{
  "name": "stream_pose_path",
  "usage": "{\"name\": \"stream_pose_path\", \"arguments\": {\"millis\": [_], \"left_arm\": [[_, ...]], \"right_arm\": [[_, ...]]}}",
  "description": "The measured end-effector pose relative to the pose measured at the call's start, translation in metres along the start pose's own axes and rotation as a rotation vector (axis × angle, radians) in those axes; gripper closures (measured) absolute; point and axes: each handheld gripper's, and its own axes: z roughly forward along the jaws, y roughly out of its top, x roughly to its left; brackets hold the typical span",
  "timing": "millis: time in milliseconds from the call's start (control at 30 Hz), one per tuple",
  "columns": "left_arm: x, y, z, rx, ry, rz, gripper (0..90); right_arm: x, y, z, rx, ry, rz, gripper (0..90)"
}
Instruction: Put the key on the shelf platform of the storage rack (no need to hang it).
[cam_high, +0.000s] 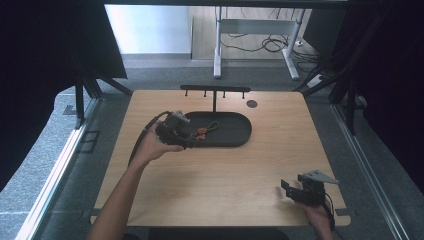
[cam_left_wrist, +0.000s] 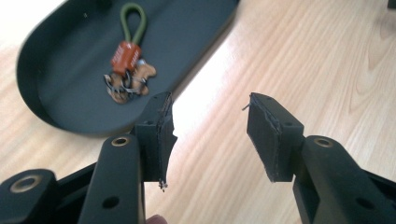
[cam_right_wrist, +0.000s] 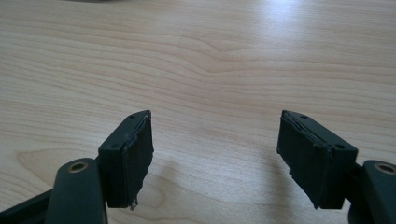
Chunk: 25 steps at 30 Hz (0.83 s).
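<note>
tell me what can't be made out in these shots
- Keychain charms: blurred in the left gripper view, tiny in the high view.
- Tray left end: covered by the left gripper in the high view.
- Rack hooks: too small to tell if anything hangs there.

Surface (cam_high: 240, 175): light wood grain, squarish, with a small dark round grommet (cam_high: 252, 104) toward 1 o'clock.
Floor (cam_high: 65, 165): grey carpet on all sides of the surface.
Curtains (cam_high: 35, 75): dark drapes hang at 9 and 3 o'clock.
Far desk (cam_high: 255, 25): white-legged frame at 12 o'clock, with black cables (cam_high: 272, 45) looped on the floor beneath.
Light: a pale bright panel (cam_high: 147, 27) at 11 o'clock; soft glare on the wood.
</note>
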Motion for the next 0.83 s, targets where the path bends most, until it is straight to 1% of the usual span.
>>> {"name": "stream_pose_path", "arguments": {"millis": [67, 133, 233, 267, 300, 333, 467, 500, 533, 600, 633, 733, 833], "left_arm": [[-0.005, -0.009, 0.001, -0.007, -0.008, 0.002, 50.6], [-0.009, -0.018, 0.002, -0.013, -0.022, 0.002, 50.0], [-0.015, -0.033, 0.005, -0.014, -0.028, -0.005, 49.4], [-0.017, -0.038, 0.006, -0.013, -0.028, -0.009, 49.3], [-0.017, -0.038, 0.006, -0.013, -0.028, -0.009, 49.2], [-0.02, -0.046, 0.007, -0.011, -0.024, -0.012, 49.0], [-0.024, -0.061, 0.008, -0.013, -0.012, -0.03, 47.9], [-0.024, -0.061, 0.008, -0.013, -0.012, -0.03, 47.9], [-0.026, -0.067, 0.009, -0.014, -0.016, -0.038, 47.7], [-0.028, -0.072, 0.01, -0.009, -0.011, -0.04, 46.9], [-0.029, -0.074, 0.01, -0.012, -0.011, -0.043, 46.6], [-0.031, -0.082, 0.011, -0.037, -0.022, -0.067, 44.9], [-0.031, -0.085, 0.014, -0.025, -0.019, -0.074, 41.3]], "right_arm": [[-0.001, 0.0, -0.001, -0.001, -0.004, 0.008, 27.1], [-0.002, -0.001, -0.001, 0.001, -0.005, 0.005, 27.1], [-0.001, -0.001, 0.0, 0.003, -0.006, 0.004, 27.1], [-0.001, -0.001, 0.0, 0.003, -0.006, 0.002, 27.1], [0.0, -0.001, 0.0, 0.004, -0.007, 0.001, 27.1], [0.0, -0.001, 0.0, 0.004, -0.007, -0.001, 27.1], [0.001, -0.001, 0.001, 0.004, -0.007, 0.0, 27.1], [0.001, -0.001, 0.001, 0.004, -0.007, -0.001, 27.1], [0.001, -0.001, 0.001, 0.003, -0.007, -0.002, 27.1], [0.001, -0.001, 0.001, 0.003, -0.008, -0.001, 27.1], [0.001, -0.001, 0.001, 0.001, -0.009, -0.001, 27.1], [0.002, 0.0, 0.0, -0.007, -0.013, -0.003, 27.1], [0.003, 0.001, 0.0, -0.014, -0.022, -0.011, 26.7]]}}
